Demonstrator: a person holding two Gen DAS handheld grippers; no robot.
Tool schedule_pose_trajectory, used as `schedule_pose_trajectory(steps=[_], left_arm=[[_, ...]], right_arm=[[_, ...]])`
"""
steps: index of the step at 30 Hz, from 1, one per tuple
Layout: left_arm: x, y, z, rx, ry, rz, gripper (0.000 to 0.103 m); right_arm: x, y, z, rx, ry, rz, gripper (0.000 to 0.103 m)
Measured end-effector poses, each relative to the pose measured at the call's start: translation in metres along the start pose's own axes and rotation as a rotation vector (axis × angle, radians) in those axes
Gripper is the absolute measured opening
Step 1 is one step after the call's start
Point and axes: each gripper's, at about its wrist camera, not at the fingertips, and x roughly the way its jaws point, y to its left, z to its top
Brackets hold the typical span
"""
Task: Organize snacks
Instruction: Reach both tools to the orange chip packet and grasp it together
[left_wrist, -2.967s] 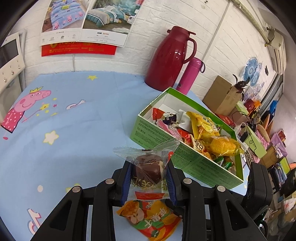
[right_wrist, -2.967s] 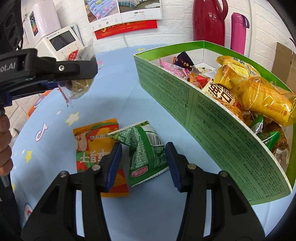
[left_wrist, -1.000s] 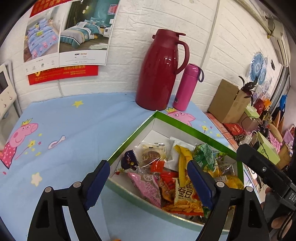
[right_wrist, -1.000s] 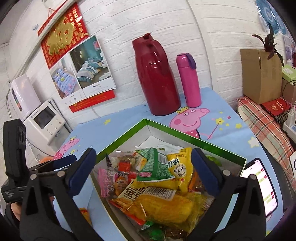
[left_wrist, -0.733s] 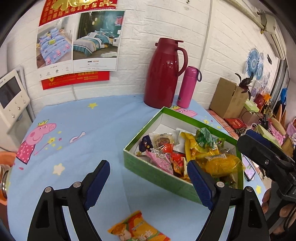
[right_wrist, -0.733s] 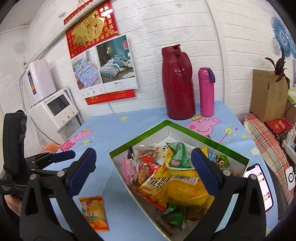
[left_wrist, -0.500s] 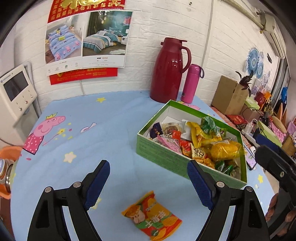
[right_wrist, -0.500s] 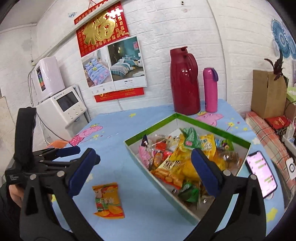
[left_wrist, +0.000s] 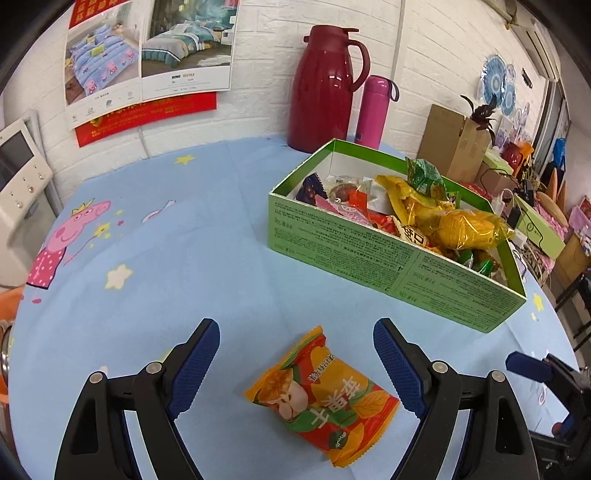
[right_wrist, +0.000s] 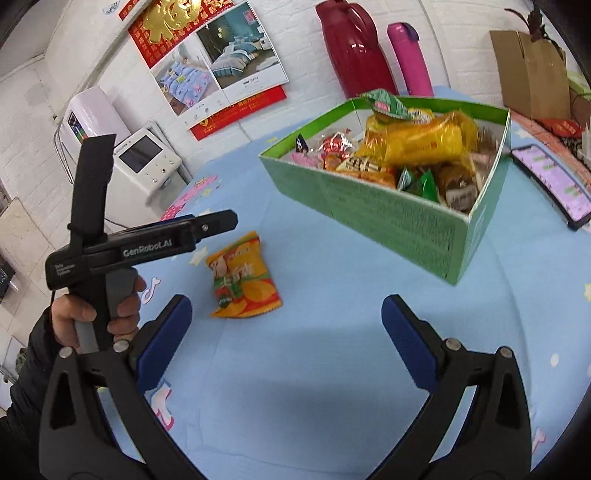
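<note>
Currently the left gripper (left_wrist: 295, 363) is held low over the blue tablecloth (left_wrist: 177, 266), jaws spread wide and empty, with the orange snack packet (left_wrist: 322, 395) lying flat on the cloth between and just ahead of its blue pads (left_wrist: 194, 363), not touching either. In the right wrist view a hand (right_wrist: 98, 308) in a dark sleeve grips the handle of that left tool, whose black body reads "GenRobot.AI" in white; its fingers point toward the packet. The right gripper (right_wrist: 286, 343) is likewise wide open and holds nothing, above bare cloth, with the packet near its left pad. The packet carries large Chinese characters and fruit pictures; I cannot read the small print. The green box (left_wrist: 354, 254) stands well beyond the packet, piled with wrapped snacks, its side printed with fine text too small to read. A phone (right_wrist: 550, 181) with a lit screen lies beside the box. A red jug (left_wrist: 325, 88) and a pink bottle (left_wrist: 375, 110) stand by the wall.
</note>
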Motion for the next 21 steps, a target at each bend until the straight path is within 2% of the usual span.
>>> schedule_pose_trajectory(steps=[6, 9, 13, 21], left_arm=[[0.026, 0.002, -0.007, 0.011, 0.075, -0.06, 0.083], [0.039, 0.009, -0.014, -0.019, 0.149, -0.115, 0.061], [0.031, 0.014, -0.03, -0.036, 0.159, -0.153, 0.059], [-0.012, 0.014, -0.074, -0.097, 0.199, -0.292, 0.058]], right_arm=[[-0.002, 0.0, -0.011, -0.003, 0.033, -0.006, 0.102], [0.0, 0.001, -0.016, 0.009, 0.058, 0.016, 0.102], [0.005, 0.0, -0.021, 0.017, 0.088, 0.022, 0.102], [0.004, -0.009, -0.029, 0.105, 0.119, 0.076, 0.102]])
